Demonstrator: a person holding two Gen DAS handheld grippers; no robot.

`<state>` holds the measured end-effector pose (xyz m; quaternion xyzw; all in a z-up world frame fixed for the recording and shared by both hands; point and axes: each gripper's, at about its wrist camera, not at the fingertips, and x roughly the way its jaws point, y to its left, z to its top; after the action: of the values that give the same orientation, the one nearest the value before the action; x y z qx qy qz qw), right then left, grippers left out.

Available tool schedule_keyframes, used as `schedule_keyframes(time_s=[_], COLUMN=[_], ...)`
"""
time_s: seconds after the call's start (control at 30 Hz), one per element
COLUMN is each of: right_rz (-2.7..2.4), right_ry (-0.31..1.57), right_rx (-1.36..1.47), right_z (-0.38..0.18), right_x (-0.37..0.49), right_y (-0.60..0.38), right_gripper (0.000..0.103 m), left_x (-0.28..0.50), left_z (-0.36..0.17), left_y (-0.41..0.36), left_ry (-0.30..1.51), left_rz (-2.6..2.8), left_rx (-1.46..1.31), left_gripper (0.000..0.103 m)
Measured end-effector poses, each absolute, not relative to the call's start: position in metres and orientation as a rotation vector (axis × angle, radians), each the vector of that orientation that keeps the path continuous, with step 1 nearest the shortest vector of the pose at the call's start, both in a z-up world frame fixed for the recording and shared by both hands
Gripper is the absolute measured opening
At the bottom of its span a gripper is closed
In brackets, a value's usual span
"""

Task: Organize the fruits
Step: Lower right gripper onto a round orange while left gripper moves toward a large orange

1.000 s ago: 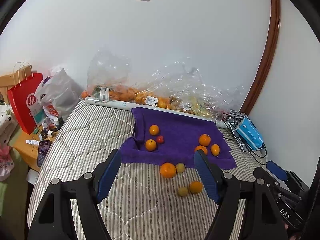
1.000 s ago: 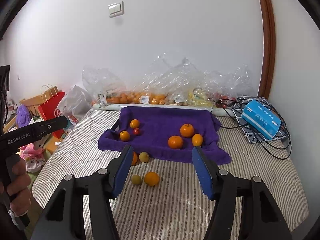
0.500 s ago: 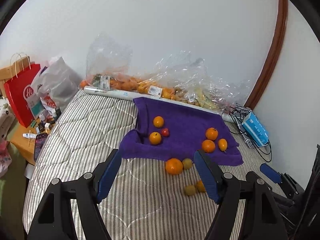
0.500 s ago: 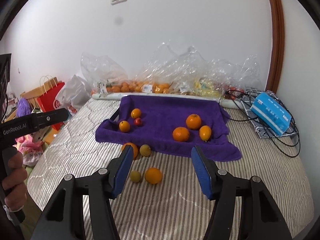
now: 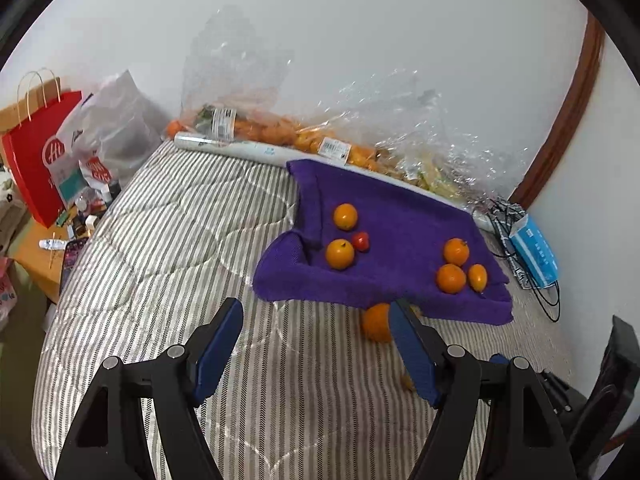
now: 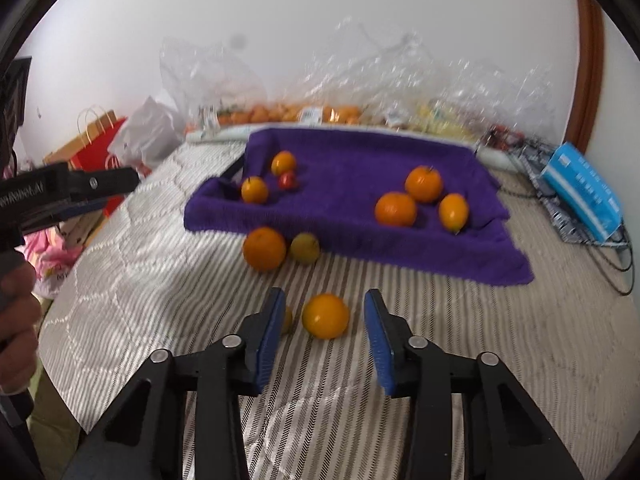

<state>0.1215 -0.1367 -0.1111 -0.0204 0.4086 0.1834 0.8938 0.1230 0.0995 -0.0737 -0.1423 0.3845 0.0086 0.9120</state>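
Observation:
A purple towel (image 6: pixel 360 168) lies on the striped mattress (image 6: pixel 160 280) with two groups of fruit: two oranges (image 6: pixel 254 190) with a small red fruit (image 6: pixel 287 180) on the left, and two oranges (image 6: pixel 395 209) with a yellow-orange fruit (image 6: pixel 453 212) on the right. Off the towel lie a big orange (image 6: pixel 264 249), a greenish fruit (image 6: pixel 305 248) and a loose orange (image 6: pixel 326 316). My right gripper (image 6: pixel 324 298) is closing, the loose orange between its fingertips with gaps on both sides. My left gripper (image 5: pixel 316 312) is open and holds nothing; the big orange (image 5: pixel 376 322) shows past its right finger.
Clear plastic bags of fruit (image 5: pixel 280 136) line the wall behind the towel. A blue box (image 6: pixel 584 192) on cables lies at the right. A red paper bag (image 5: pixel 36 152) and a cluttered side table (image 5: pixel 60 240) stand left of the bed. A hand (image 6: pixel 16 312) holds the left gripper's handle.
Both grippers have come down and closer to the loose fruit. The right jaws have narrowed around the loose orange. In the left wrist view the loose fruits have slid behind the right finger.

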Motion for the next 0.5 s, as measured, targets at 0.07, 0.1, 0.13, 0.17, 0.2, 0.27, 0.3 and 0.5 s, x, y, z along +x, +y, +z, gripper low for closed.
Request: schedule_keyframes(time_s=[0.07, 0.1, 0.13, 0.17, 0.2, 0.27, 0.3, 0.5], right_rz=[0.38, 0.381, 0.381, 0.38, 0.378, 0.371, 0.369, 0.364], right_ry=[0.872, 0.881, 0.887, 0.896, 0.905, 0.921, 0.927, 0.956], right_rx=[-0.044, -0.044, -0.044, -0.043, -0.043, -0.041, -0.039, -0.026], right_z=[-0.121, -0.124, -0.127, -0.131, -0.134, -0.14, -0.143, -0.157], right_x=[0.126, 0.129, 0.131, 0.134, 0.136, 0.141, 0.143, 0.15], right_y=[-0.133, -0.132, -0.131, -0.13, -0.129, -0.128, -0.127, -0.125], right_gripper=[0.037, 0.037, 0.037, 0.037, 0.036, 0.036, 0.036, 0.036], left_x=[0.127, 0.13, 0.131, 0.132, 0.134, 0.138, 0.139, 0.143], left_z=[-0.078, -0.081, -0.083, -0.084, -0.086, -0.09, -0.091, -0.097], left_y=[0.1, 0.1, 0.1, 0.1, 0.099, 0.096, 0.095, 0.09], left_ry=[0.81, 0.815, 0.819, 0.822, 0.828, 0.838, 0.841, 0.853], left_rz=[0.014, 0.011, 0.008, 0.007, 0.005, -0.005, -0.007, -0.022], left_rx=[-0.302, -0.303, -0.303, -0.304, -0.305, -0.306, -0.306, -0.292], left_gripper=[0.073, 0.073, 0.073, 0.073, 0.073, 0.073, 0.073, 0.073])
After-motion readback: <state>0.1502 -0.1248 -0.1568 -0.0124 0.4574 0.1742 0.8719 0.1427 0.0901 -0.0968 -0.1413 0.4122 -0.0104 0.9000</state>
